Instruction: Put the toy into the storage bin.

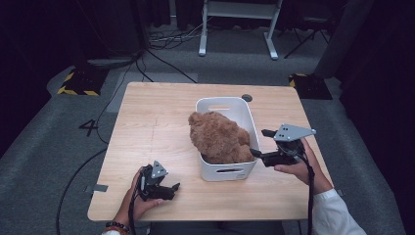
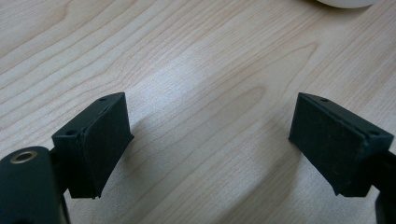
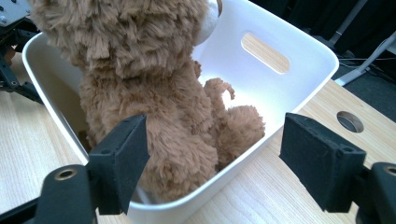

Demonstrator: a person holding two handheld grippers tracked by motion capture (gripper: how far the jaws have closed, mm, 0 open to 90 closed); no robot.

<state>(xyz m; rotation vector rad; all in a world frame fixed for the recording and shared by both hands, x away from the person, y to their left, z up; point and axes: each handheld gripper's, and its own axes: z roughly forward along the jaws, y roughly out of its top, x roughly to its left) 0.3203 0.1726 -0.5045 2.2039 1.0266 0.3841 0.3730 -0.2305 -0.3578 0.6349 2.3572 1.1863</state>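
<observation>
A brown plush toy (image 1: 218, 137) sits in a white bin (image 1: 222, 102) on the wooden table (image 1: 156, 122), leaning toward the bin's left wall. My right gripper (image 1: 259, 142) stands open beside the bin's right rim, its jaws pointing at the toy. In the right gripper view the plush toy (image 3: 140, 70) and the bin (image 3: 252, 79) lie just beyond the wide-apart jaws of my right gripper (image 3: 215, 149), which press on nothing. My left gripper (image 1: 172, 191) rests near the table's front left, open. In its own view my left gripper (image 2: 210, 135) has bare wood between its jaws.
A round cable hole (image 1: 247, 98) lies in the table behind the bin. Behind the table stand a white desk frame (image 1: 235, 29) and loose cables (image 1: 166, 39) on the grey floor. Black and yellow floor markers (image 1: 78, 85) sit at the far left.
</observation>
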